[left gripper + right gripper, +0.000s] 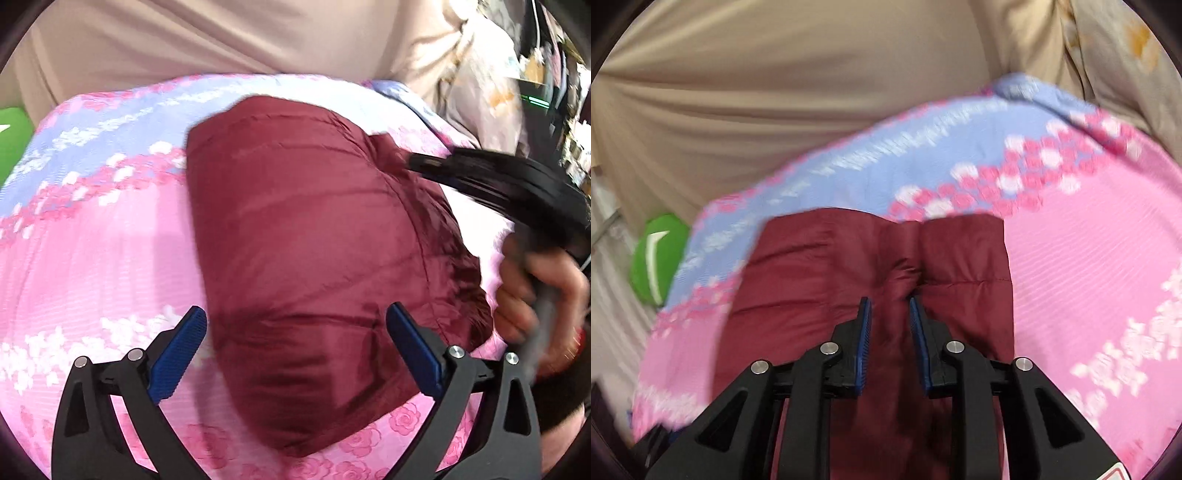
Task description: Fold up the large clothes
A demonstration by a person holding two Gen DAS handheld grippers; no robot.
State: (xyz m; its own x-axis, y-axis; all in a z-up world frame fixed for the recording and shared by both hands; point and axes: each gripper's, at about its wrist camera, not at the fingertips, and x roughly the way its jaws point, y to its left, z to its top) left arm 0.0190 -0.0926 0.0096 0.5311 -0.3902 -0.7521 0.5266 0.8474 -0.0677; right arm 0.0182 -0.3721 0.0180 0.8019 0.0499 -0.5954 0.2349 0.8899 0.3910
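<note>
A dark red quilted jacket [314,258] lies folded into a compact bundle on a pink and lilac flowered blanket [92,240]. My left gripper [297,317] is open, its blue pads spread wide over the jacket's near end, holding nothing. My right gripper [890,306] has its blue pads close together around a pinched ridge of the jacket [879,258] near its far edge. In the left wrist view the right gripper [413,162] reaches in from the right onto the jacket's far right corner, with the hand [535,288] holding it.
The blanket [1089,240] lies on a bed with a beige sheet [184,44]. A green cushion [657,258] sits at the blanket's left. A pale patterned pillow [1126,48] lies at the far right. Cluttered dark shelves [554,74] stand beyond the bed's right side.
</note>
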